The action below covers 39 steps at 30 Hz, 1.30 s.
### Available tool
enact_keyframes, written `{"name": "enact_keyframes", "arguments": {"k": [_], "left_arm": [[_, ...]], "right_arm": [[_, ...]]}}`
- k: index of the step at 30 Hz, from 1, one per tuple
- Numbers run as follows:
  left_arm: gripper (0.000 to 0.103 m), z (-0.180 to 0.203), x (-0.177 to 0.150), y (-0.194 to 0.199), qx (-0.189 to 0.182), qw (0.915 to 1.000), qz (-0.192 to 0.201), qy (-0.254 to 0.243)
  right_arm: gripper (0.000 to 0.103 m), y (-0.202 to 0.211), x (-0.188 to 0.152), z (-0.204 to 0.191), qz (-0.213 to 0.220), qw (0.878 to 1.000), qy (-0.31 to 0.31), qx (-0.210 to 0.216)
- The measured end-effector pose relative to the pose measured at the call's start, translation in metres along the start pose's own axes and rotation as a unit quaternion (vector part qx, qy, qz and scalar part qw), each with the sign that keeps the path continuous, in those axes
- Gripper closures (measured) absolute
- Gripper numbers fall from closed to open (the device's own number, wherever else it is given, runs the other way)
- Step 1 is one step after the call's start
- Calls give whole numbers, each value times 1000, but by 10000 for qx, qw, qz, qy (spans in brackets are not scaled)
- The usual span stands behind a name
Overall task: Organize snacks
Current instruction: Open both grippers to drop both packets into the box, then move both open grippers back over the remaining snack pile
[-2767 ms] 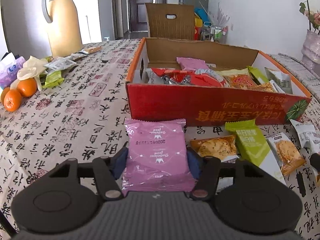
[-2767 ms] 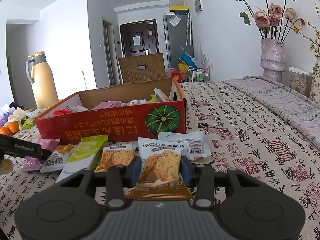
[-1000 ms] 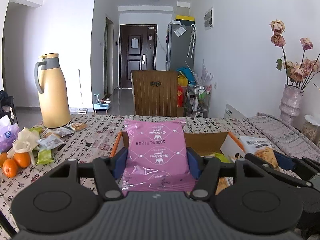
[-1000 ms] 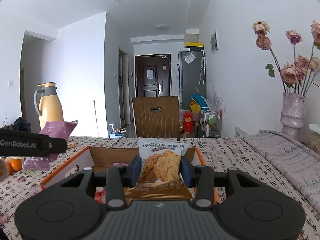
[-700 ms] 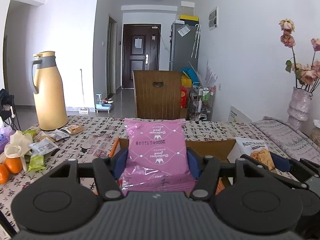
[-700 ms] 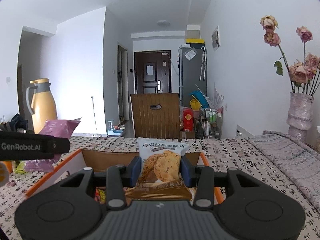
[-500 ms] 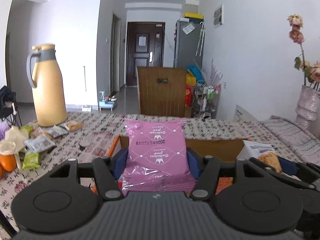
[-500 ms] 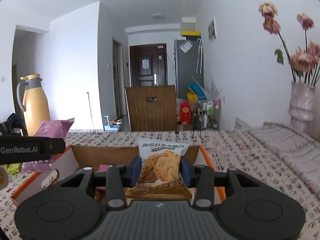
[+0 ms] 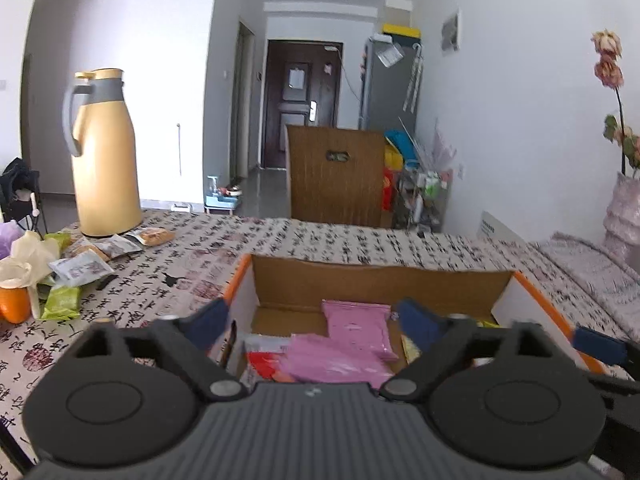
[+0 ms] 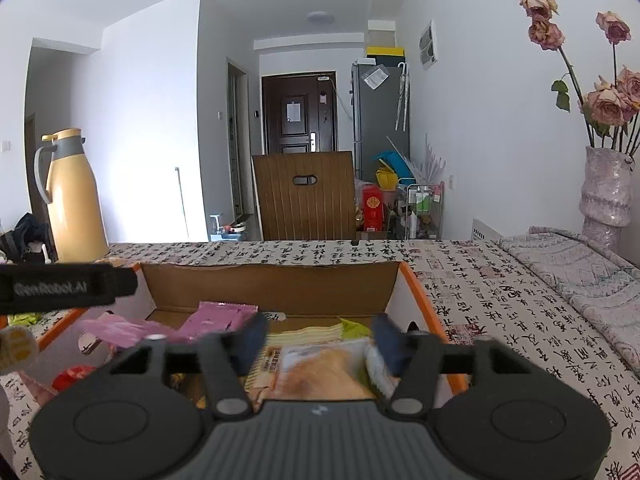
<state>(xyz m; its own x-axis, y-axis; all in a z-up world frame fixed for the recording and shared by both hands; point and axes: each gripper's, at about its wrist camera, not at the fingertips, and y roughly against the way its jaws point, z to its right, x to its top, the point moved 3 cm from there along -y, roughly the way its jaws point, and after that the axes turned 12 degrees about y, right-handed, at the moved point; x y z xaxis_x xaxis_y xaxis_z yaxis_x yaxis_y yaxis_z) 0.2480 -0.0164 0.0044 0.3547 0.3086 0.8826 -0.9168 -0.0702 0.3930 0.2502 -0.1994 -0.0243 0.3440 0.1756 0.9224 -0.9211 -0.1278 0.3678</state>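
1. The cardboard box (image 9: 376, 280) sits on the patterned tablecloth (image 9: 320, 240) right in front of you, open at the top, with snacks piled inside.
2. Your left gripper (image 9: 316, 320) hangs over the left half of the box with its fingers spread wide and nothing between them.
3. Your right gripper (image 10: 320, 340) hangs level over the right half of the box, fingers also spread wide and gripping nothing.
4. Two pink packets lie in the box below your left gripper: the near pink packet (image 9: 332, 360) is blurred and overlaps the far pink packet (image 9: 356, 326) behind it.
5. One cookie packet (image 10: 320, 372) shows blurred between and below your right fingers, inside the box; whether it is touching the other snacks you cannot tell.
6. One yellow thermos jug (image 9: 106, 152) stands upright far left on the table, well apart from the box.
7. One orange (image 9: 14, 304) sits at the left edge beside a few loose wrappers.
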Motion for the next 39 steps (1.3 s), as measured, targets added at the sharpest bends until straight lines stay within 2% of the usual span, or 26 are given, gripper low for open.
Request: {"name": "enact_keyframes", "arguments": {"k": [1, 2, 3, 15, 27, 39], "left_arm": [[0, -1, 1, 1, 29, 10000, 51, 56], [0, -2, 2, 3, 30, 9999, 61, 102], [0, -3, 3, 3, 23, 9999, 51, 130], [0, -4, 3, 2, 42, 9999, 23, 152], [0, -3, 24, 32, -1, 9996, 207, 172], [0, -16, 24, 72, -170, 9996, 202, -81]], "right_arm": [[7, 1, 0, 1, 20, 10000, -31, -44], [1, 2, 0, 3, 54, 9999, -71, -96], [0, 3, 0, 4, 66, 9998, -100, -133], [0, 2, -1, 9, 74, 9996, -205, -195], [0, 6, 2, 12, 115, 9994, -250, -206], [0, 55, 11, 13, 271, 9995, -167, -42]]}}
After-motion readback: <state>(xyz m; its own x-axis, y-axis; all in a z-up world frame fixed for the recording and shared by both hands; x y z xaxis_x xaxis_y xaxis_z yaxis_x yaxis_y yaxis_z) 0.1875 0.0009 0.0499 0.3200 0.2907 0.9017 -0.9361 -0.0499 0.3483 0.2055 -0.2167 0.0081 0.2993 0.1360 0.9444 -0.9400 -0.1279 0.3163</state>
